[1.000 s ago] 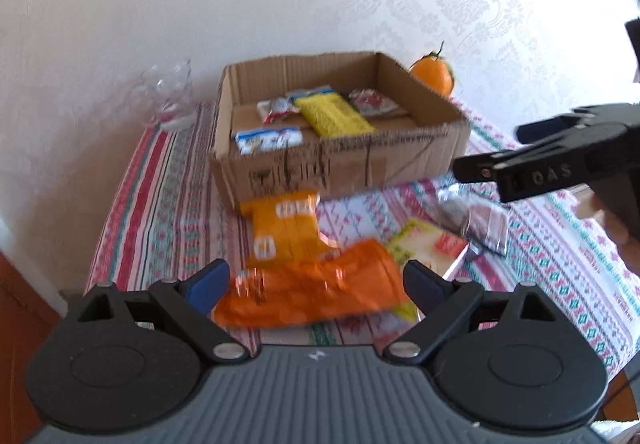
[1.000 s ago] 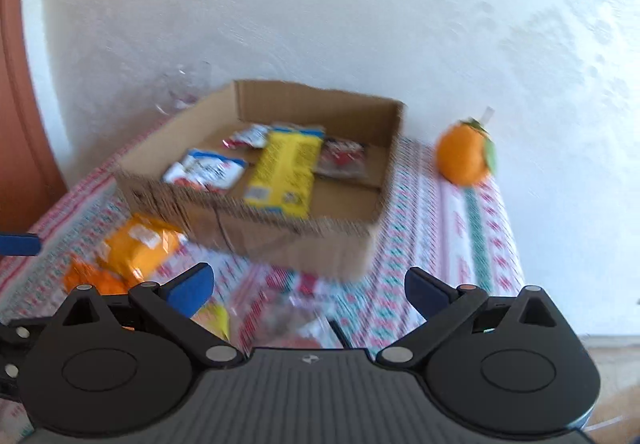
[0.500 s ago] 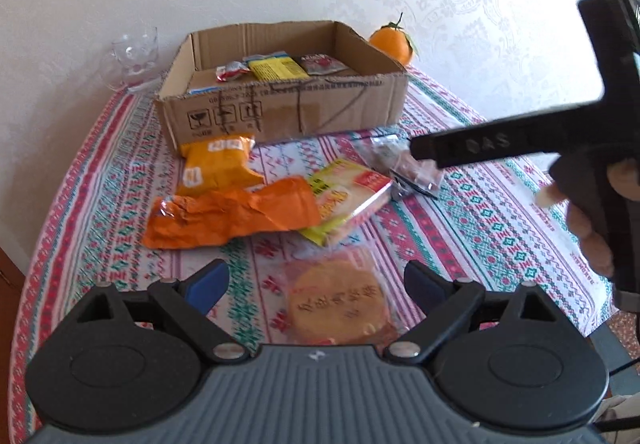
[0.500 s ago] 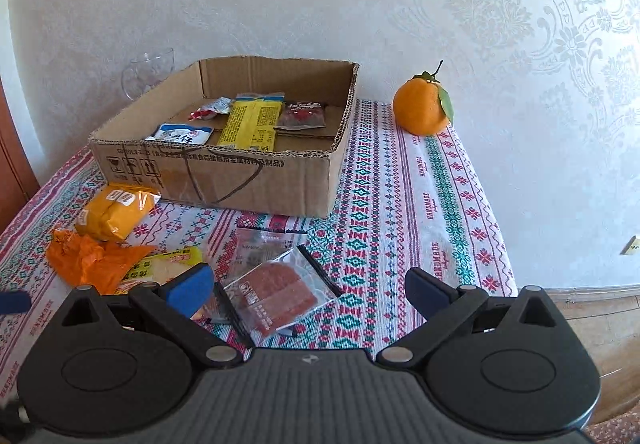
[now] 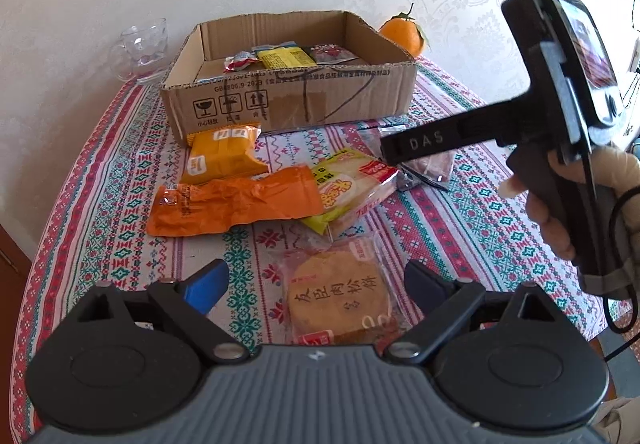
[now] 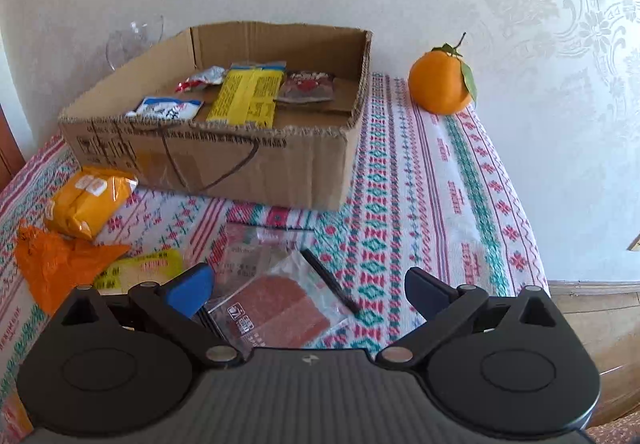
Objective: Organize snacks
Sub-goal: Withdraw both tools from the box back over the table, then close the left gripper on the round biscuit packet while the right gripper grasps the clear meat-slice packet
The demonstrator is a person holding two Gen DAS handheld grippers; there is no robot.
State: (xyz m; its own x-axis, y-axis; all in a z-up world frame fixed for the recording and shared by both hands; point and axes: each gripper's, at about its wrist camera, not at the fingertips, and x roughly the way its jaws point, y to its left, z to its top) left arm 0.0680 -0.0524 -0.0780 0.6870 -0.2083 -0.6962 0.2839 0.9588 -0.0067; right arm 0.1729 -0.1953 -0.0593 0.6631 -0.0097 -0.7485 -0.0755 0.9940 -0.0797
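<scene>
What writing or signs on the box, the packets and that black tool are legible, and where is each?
"DAS": right hand-held gripper finger.
"友臣肉松饼": round cake packet.
"小心轻放" under three shipping pictograms (fragile glass, umbrella, up arrows): box front.
"GB4806.9-2023", then blurred Chinese print: box front, top edge.
Too small or blurred: orange wrapper, orange packet, yellow cracker pack, clear packet, snacks inside the box.

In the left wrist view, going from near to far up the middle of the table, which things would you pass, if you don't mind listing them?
Round cake packet → long orange wrapper → small orange-yellow packet → cardboard box → glass cup against the wall.
</scene>
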